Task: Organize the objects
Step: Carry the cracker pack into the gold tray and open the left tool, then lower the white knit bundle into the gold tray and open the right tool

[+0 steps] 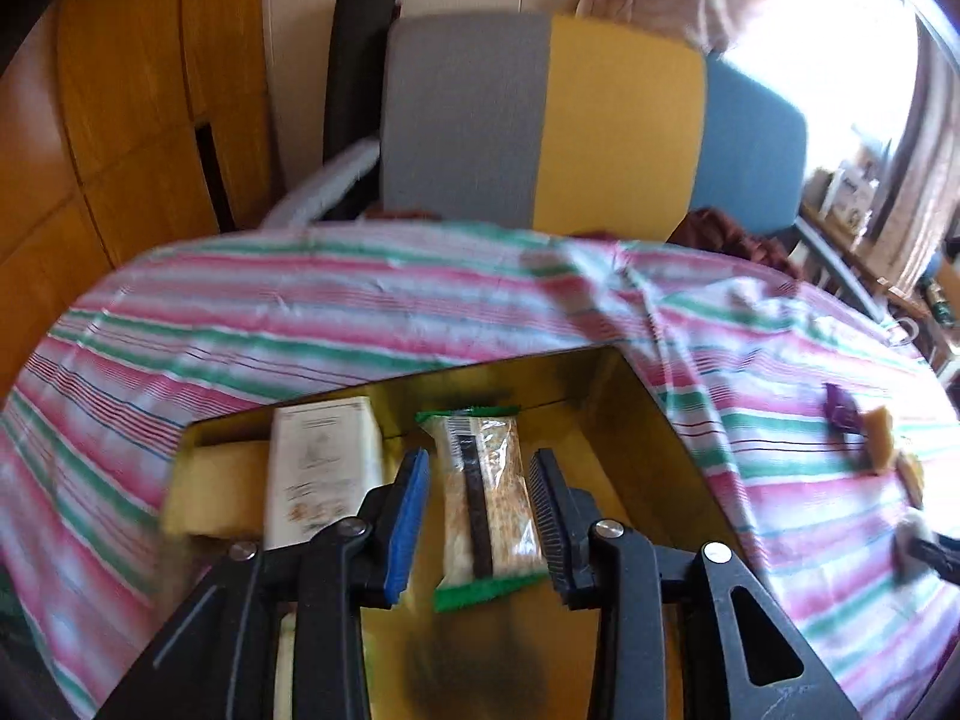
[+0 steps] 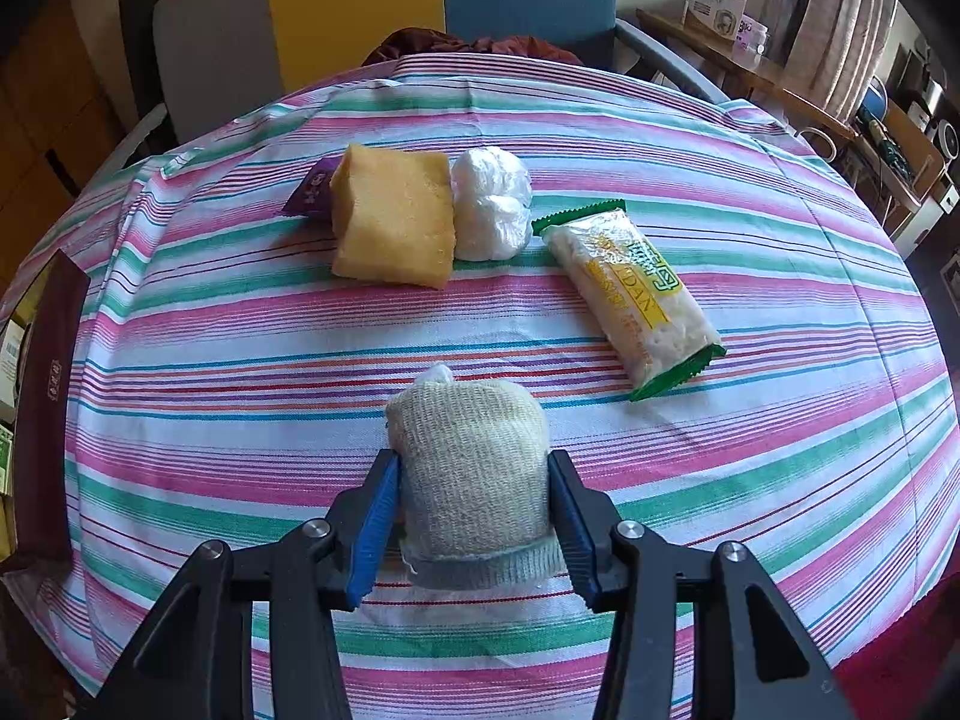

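Knitted cream pouch [image 2: 471, 474] with grey ribbed cuff, on striped tablecloth [image 2: 240, 324], pinched between blue pads of right gripper [image 2: 474, 516]; both pads pressed against its sides. White plastic tuft poking out at far end of pouch.

Beyond pouch, well apart: yellow sponge block [image 2: 393, 216] lying flat, white crumpled plastic bundle [image 2: 491, 210] touching its right edge, purple sachet [image 2: 312, 192] partly hidden behind its left edge. To the right, green-ended snack bar [image 2: 633, 294] lying diagonally, apart from the bundle. Open stretch of cloth between pouch and these. Dark maroon box wall [image 2: 51, 396] at left edge of right wrist view.

Left gripper [image 1: 480, 516] above gold-lined box [image 1: 648, 420], jaws slightly spread, not pressing anything. Second green-ended snack packet [image 1: 486, 498] lying on box floor, seen between the fingers but clear of both pads. White printed carton [image 1: 324, 468] just left of packet, upright or leaning, cannot tell which; pale yellow block [image 1: 210, 498] further left against box wall. Left wrist view blurred.

Sponge, purple sachet and other small items visible far right on cloth in left wrist view, too smeared to detail. Chair back [image 1: 540, 120] in grey, yellow and blue panels behind table; wooden cupboard [image 1: 132, 90] to left, curtains and bright window [image 1: 840, 30] to right.
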